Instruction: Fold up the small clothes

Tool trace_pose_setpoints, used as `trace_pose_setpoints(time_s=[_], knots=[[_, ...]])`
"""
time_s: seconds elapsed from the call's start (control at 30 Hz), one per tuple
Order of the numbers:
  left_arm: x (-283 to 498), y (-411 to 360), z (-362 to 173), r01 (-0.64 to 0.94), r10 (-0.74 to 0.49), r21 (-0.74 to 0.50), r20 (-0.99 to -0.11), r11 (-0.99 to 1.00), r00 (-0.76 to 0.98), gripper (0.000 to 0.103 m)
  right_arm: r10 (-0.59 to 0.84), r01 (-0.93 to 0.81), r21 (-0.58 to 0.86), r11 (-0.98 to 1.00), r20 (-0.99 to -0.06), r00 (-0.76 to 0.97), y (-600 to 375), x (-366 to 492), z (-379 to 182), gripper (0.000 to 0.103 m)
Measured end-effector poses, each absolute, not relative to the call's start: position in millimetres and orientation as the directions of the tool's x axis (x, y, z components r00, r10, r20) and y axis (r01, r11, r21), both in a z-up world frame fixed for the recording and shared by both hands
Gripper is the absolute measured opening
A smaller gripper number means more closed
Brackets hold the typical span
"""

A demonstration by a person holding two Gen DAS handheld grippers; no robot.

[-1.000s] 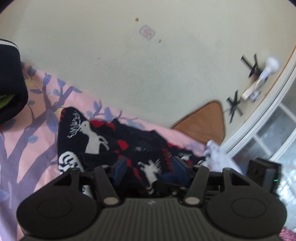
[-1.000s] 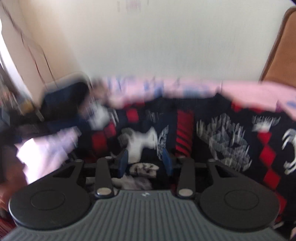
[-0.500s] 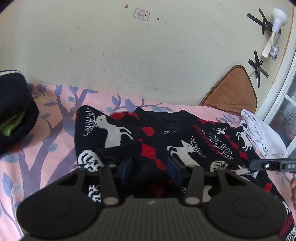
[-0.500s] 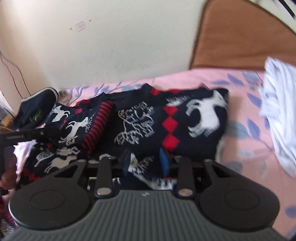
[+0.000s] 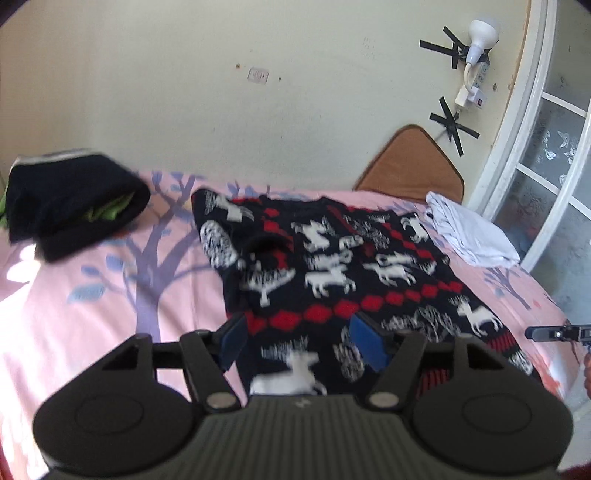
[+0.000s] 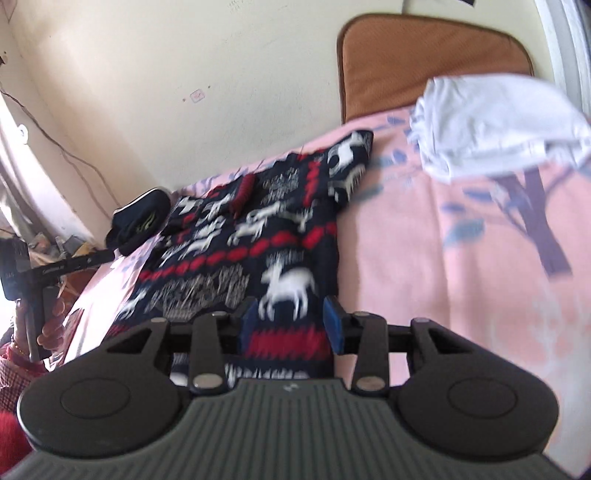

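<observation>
Both grippers gape over a seemingly knitted, reindeer-patterned sweater (image 5: 332,280).

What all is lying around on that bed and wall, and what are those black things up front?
Sweater: one, navy with white reindeer and red diamonds, spread on the bed.
Bedsheet: one, pink with purple tree print.
Dark garment: one, black with green inside, folded, left of the sweater.
White cloth: one, folded, right of the sweater.
Cushion: one, brown, against the wall.
Lamp: one, white, taped to the wall.
Window: one, white frame, far right.
Left gripper: black, blue pads, jaws open over the sweater's hem.
Right gripper: same, jaws open.
</observation>
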State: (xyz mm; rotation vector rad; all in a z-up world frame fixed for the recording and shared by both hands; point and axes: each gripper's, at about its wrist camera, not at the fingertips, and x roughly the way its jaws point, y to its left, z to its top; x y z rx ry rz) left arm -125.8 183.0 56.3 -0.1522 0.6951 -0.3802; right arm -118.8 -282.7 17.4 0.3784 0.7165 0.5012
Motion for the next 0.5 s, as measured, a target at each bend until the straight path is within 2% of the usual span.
trace_pose_setpoints(time_s=[0.17, 0.37, 0.5], knots=[[-193.3, 189.0, 37.2, 0.225, -0.397, -0.331, -0.671, 0.916, 0.626, 0.061, 0.663, -0.358, 0.582, 0.730, -0.476, 0.578, -298.7, -161.7, -0.8, 0.044], [-235.1, 174.3, 22.0, 0.162, -0.363, -0.332, -0.738, 0.929, 0.569, 0.059, 0.706, -0.386, 0.602, 0.699, -0.498, 0.503, -297.1, -179.9, -14.9, 0.044], [-252.3, 162.3, 17.4, 0.146, -0.333, -0.305, -0.764, 0.941, 0.553, 0.058, 0.742, -0.399, 0.636, 0.661, -0.473, 0.476, -295.8, -184.8, -20.9, 0.044]])
